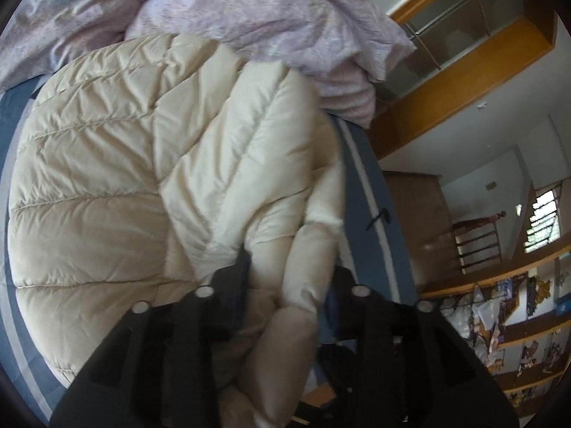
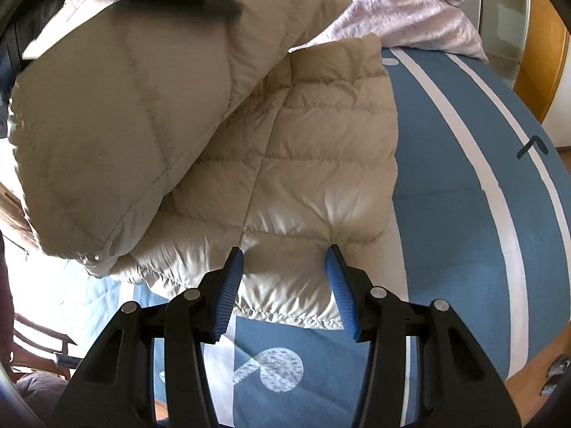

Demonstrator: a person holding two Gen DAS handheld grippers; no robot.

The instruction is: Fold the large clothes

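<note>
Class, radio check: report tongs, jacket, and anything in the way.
Left tongs astride a jacket fold, grip unclear. Right tongs open over the hem. Jacket part-folded on blue bedsheet. Pink duvet crowds its far edge.

Bed [image 2: 464, 214] covered by blue sheet with white stripes, cream quilted down jacket [image 2: 303, 185] laid across it, one part folded over the rest, crumpled lilac duvet [image 1: 249, 10] heaped at far end, touching the jacket's edge

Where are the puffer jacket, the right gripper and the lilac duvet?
puffer jacket [image 2: 314, 185]: right wrist view, flat quilted panel.
right gripper [image 2: 284, 253]: right wrist view, midway between the blue fingertips.
lilac duvet [image 1: 249, 10]: left wrist view, crumpled top.
</note>
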